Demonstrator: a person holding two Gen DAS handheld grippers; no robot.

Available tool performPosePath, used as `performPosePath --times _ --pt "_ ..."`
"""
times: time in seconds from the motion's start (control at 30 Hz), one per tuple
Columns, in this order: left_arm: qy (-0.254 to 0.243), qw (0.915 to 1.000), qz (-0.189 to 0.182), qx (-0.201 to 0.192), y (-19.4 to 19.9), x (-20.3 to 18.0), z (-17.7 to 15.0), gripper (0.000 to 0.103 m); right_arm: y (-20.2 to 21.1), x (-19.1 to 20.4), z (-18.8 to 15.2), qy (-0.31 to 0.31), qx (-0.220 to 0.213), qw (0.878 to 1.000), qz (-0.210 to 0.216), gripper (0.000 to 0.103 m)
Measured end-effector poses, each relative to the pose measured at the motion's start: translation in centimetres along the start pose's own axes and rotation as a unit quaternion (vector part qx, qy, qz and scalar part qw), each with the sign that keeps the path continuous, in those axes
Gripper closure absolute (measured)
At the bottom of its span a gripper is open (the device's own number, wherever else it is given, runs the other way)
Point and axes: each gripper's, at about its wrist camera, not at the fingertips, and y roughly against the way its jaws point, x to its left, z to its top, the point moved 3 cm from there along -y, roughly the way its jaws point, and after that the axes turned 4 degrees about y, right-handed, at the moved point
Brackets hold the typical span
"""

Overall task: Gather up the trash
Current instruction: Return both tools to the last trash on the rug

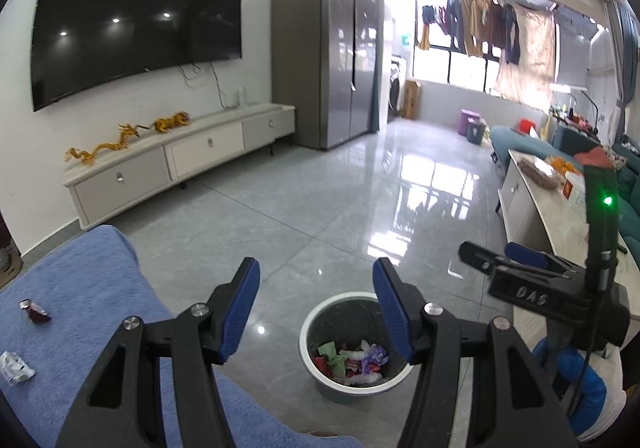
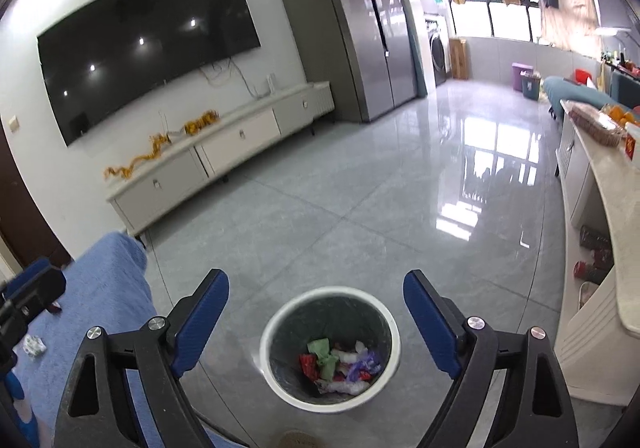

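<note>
A round white-rimmed trash bin [image 1: 308, 332] stands on the floor with several crumpled wrappers [image 1: 352, 362] inside; it also shows in the right wrist view [image 2: 269, 332]. My left gripper [image 1: 316, 272] is open and empty, above the bin's left side. My right gripper [image 2: 316, 286] is open and empty, directly above the bin; it also shows in the left wrist view [image 1: 498, 254]. On the blue cloth [image 1: 80, 288] at left lie a dark red wrapper [image 1: 35, 313] and a silver wrapper [image 1: 15, 367]. The silver wrapper shows in the right wrist view [image 2: 34, 345].
A grey tiled floor [image 1: 320, 200] stretches ahead. A white TV cabinet [image 1: 180, 156] and TV stand on the left wall, a grey wardrobe [image 1: 332, 60] behind. A white table [image 2: 600, 208] with snacks runs along the right.
</note>
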Motion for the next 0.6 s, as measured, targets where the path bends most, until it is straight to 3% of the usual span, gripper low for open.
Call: performPosePath --times 0.1,0.17,0.6 --pt "0.010 0.9998 0.006 -0.018 2.1 0.8 0.0 0.046 1.7 1.0 0.5 0.012 -0.017 1.000 0.000 0.013" --pt "0.018 0.9994 0.006 -0.029 3.5 1.5 0.0 0.046 2.9 1.7 0.8 0.021 -0.030 0.999 -0.001 0.000" --pt "0.043 0.9934 0.040 -0.099 12.8 4.9 -0.6 0.046 8.9 6.4 1.9 0.061 -0.090 0.993 0.037 0.000"
